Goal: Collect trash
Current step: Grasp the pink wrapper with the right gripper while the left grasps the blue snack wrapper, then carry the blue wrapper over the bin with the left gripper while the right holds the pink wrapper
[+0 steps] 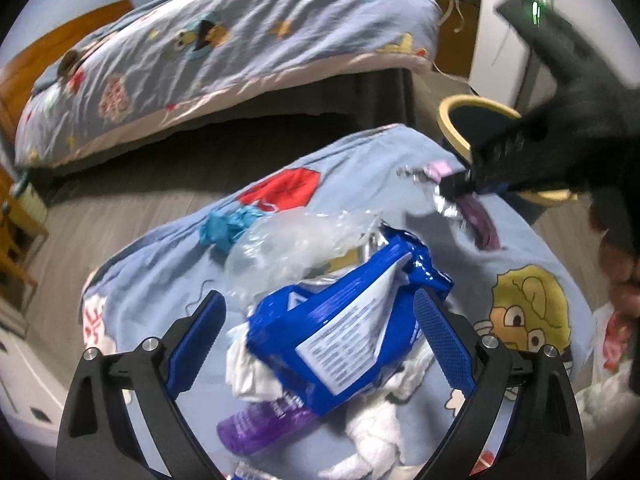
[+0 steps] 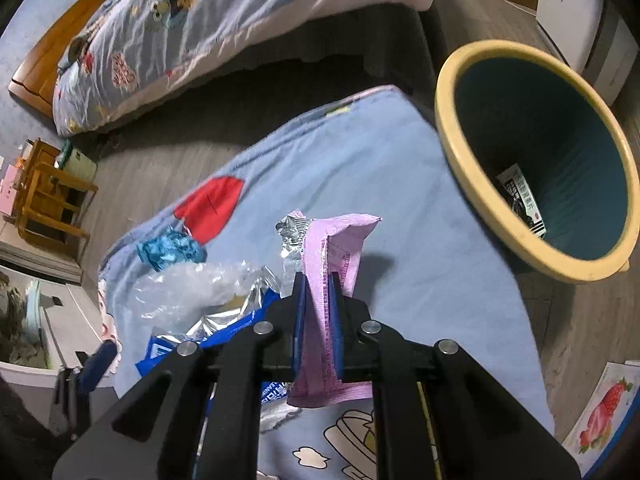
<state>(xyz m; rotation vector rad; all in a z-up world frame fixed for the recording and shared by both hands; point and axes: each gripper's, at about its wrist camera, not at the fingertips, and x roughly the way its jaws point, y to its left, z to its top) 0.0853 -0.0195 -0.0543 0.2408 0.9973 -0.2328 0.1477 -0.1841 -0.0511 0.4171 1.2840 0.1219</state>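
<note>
A bed (image 2: 360,184) covered in a light blue cartoon-print sheet fills the middle of both views, with a second bed (image 1: 224,52) under matching bedding across the grey wood floor. Just beside the near bed's far corner stands a bin (image 2: 452,128) with a pale yellow rim and dark teal inside; a black-and-white printed packet (image 2: 522,200) lies at its bottom.

The trash sits in a loose pile on the near bed. A blue foil packet (image 1: 344,320) with a white label lies on top, over crumpled white tissue (image 1: 372,432) and a purple wrapper (image 1: 264,428). Beyond it are a crumpled clear plastic bag (image 1: 296,244) and a small teal wrapper (image 1: 228,226).

The left gripper (image 1: 320,338) is spread wide, its blue pads either side of the blue foil packet and not pressing it.

The right gripper (image 2: 318,320) is pinched tight on a pink foil-lined wrapper (image 2: 332,240), which stands up between its pads, near the bin.

A strawberry-print paper (image 2: 604,408) lies on the floor at the right.
</note>
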